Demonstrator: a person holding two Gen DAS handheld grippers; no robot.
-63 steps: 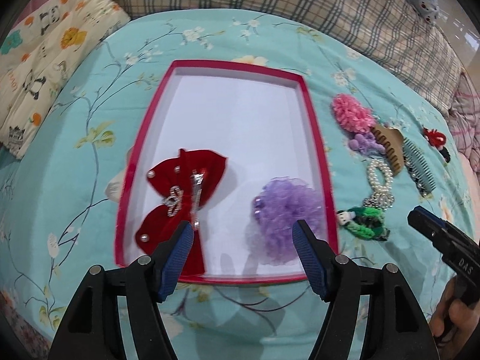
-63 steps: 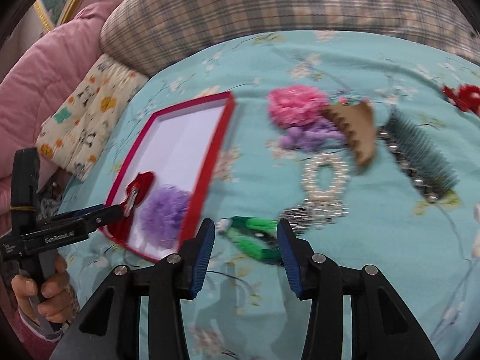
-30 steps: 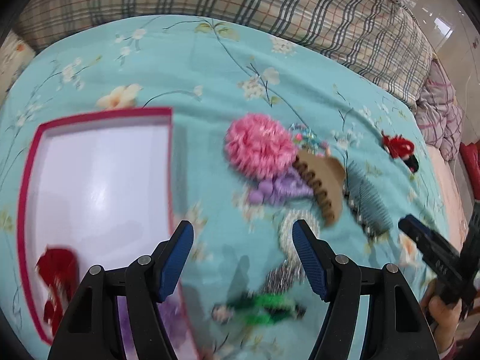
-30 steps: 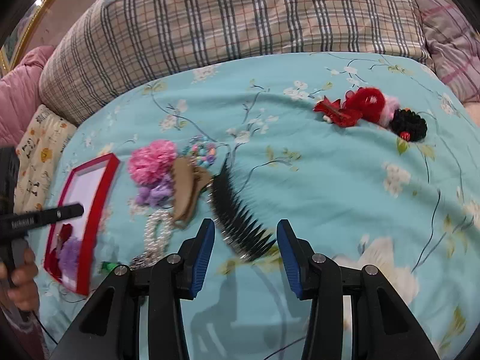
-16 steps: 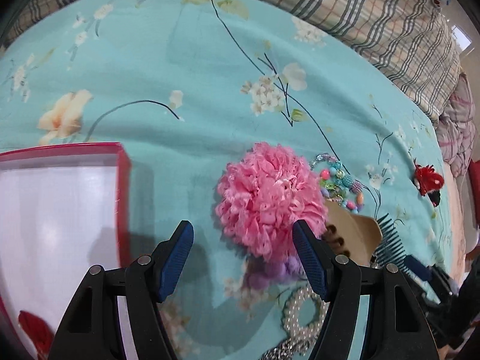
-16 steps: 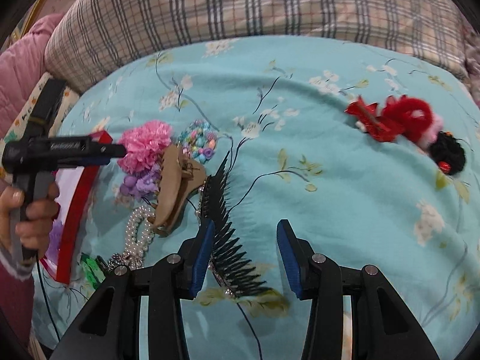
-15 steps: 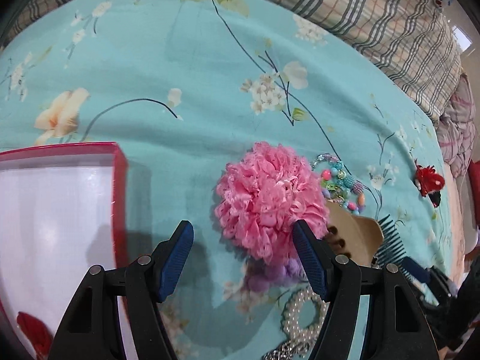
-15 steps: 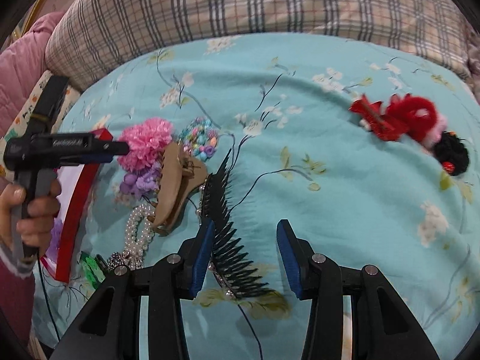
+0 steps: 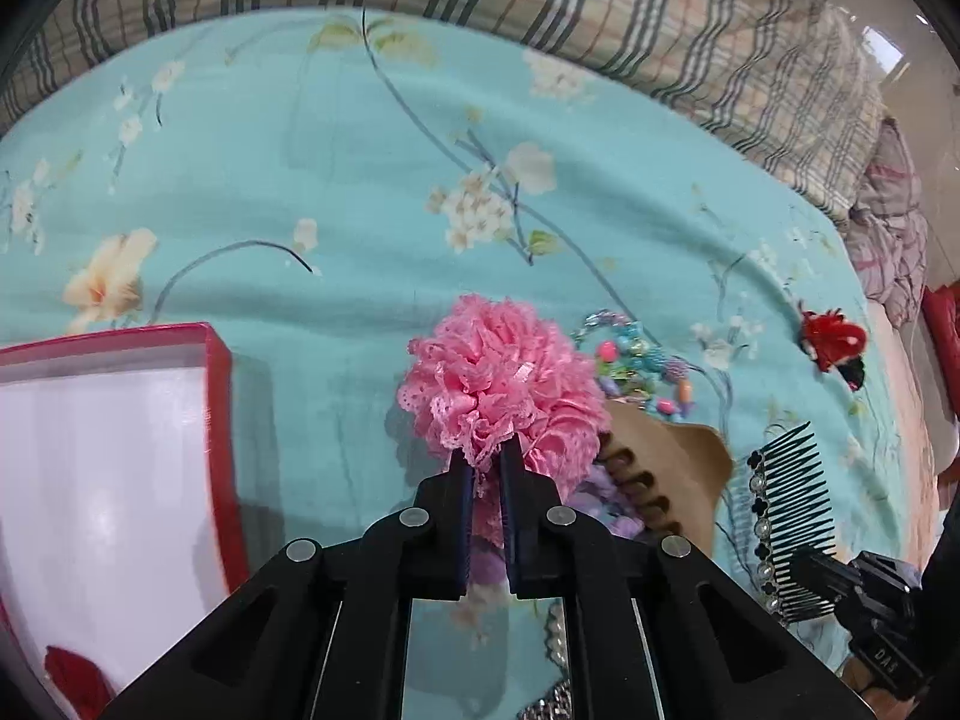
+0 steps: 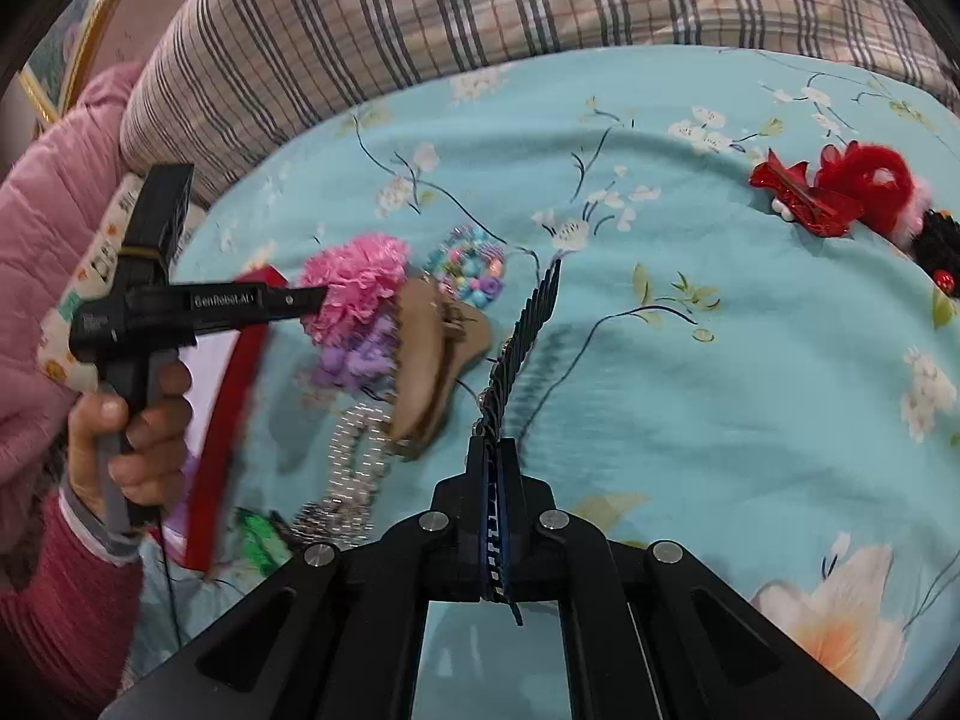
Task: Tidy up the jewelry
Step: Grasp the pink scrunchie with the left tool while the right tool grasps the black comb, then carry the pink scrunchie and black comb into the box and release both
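Note:
A pink lace hair flower (image 9: 498, 384) lies on the teal bedspread, and my left gripper (image 9: 485, 450) is shut on its near edge. From the right wrist view the same flower (image 10: 357, 288) shows at the tip of the left gripper (image 10: 318, 297). My right gripper (image 10: 493, 450) is shut on the black hair comb (image 10: 522, 330), which stands on edge between the pads. In the left wrist view that comb (image 9: 792, 510) sits at the right gripper (image 9: 834, 579). The red-rimmed white box (image 9: 219, 420) lies left of the flower.
Beside the flower lie a tan claw clip (image 10: 426, 354), a purple piece (image 10: 354, 360), a colourful bead bracelet (image 10: 471, 270), a pearl and rhinestone piece (image 10: 348, 456) and a green item (image 10: 258, 540). Red and black hair clips (image 10: 840, 192) lie far right. Plaid pillows (image 10: 480, 0) line the back.
Both grippers have closed: the left on the pink flower, the right on the black comb, which now stands on edge. The left gripper came in close to the flower.

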